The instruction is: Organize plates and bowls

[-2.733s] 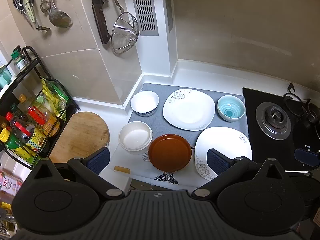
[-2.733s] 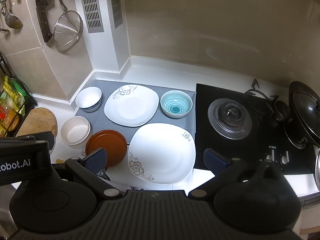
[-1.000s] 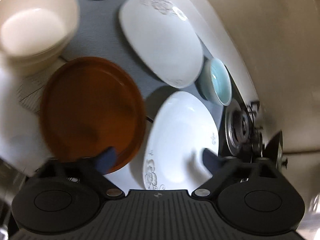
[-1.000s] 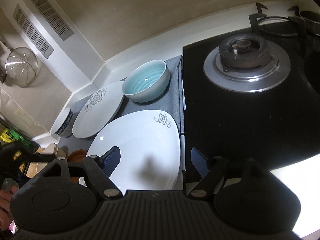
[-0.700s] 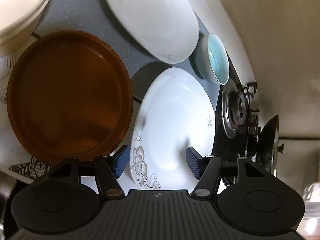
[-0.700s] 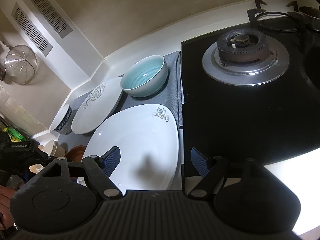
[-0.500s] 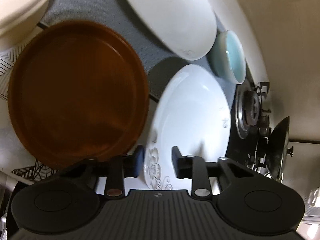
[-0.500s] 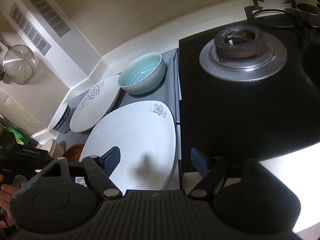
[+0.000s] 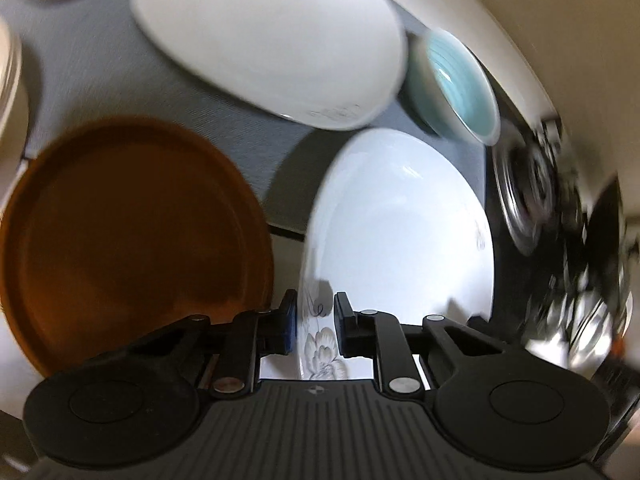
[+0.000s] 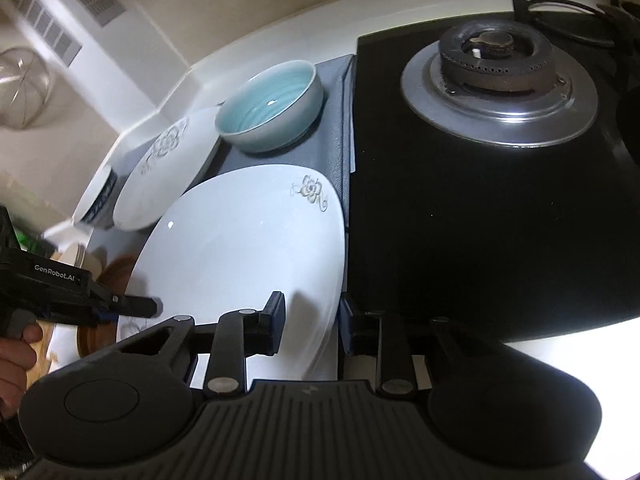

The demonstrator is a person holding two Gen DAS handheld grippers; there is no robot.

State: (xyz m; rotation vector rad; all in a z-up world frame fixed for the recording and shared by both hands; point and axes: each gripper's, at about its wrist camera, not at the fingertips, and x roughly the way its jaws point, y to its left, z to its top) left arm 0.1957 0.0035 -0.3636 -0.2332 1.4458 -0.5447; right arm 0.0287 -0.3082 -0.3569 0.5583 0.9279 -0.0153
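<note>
The near white flowered plate [image 9: 396,248] is tilted up off the counter. My left gripper [image 9: 315,322] is shut on its near-left rim. My right gripper [image 10: 310,322] is closed on its right rim; the plate also shows in the right wrist view [image 10: 248,248], where the left gripper [image 10: 136,306] holds its left edge. A second white flowered plate [image 9: 272,40] lies on the grey mat behind. A brown round plate [image 9: 128,232] lies left of it. A teal bowl [image 10: 272,108] stands at the back by the stove.
A black gas stove [image 10: 500,152] with a burner lies right of the plate. A blue-patterned white bowl [image 10: 98,200] and a cream bowl [image 10: 74,256] stand at the left. The grey mat [image 9: 120,80] lies under the dishes. A wall with a vent rises behind.
Both grippers have closed on the near white plate, left on its left rim, right on its right rim. The plate has tilted up off the counter.
</note>
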